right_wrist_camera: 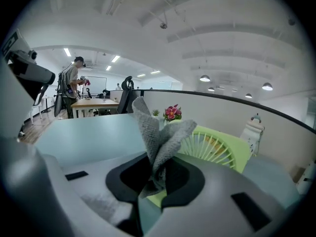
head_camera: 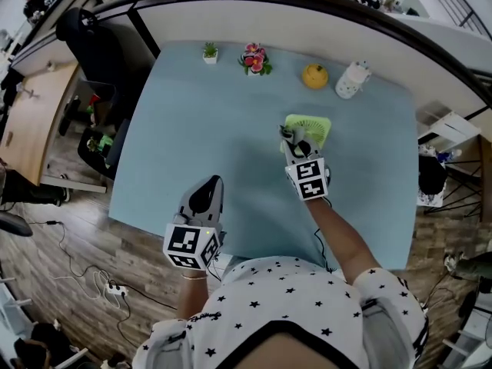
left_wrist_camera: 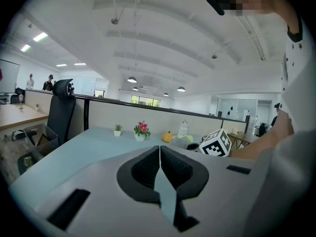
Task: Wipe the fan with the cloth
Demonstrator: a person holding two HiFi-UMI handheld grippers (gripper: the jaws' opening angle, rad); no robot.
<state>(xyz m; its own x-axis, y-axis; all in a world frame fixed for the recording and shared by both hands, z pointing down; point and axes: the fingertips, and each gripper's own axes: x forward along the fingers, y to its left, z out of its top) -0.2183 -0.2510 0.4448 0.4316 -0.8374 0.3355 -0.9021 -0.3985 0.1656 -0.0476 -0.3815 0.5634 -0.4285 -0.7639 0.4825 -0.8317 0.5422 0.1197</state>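
as the right gripper clamps a crumpled grey cloth, the lime-green grilled fan sits just ahead of its jaws; the left gripper, jaws together and empty, is farther off.

a pale blue table against a low partition, wood-look floor, possibly an office chair left.

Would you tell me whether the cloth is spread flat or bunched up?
Bunched up: the cloth stands crumpled, pinched in the right tool.
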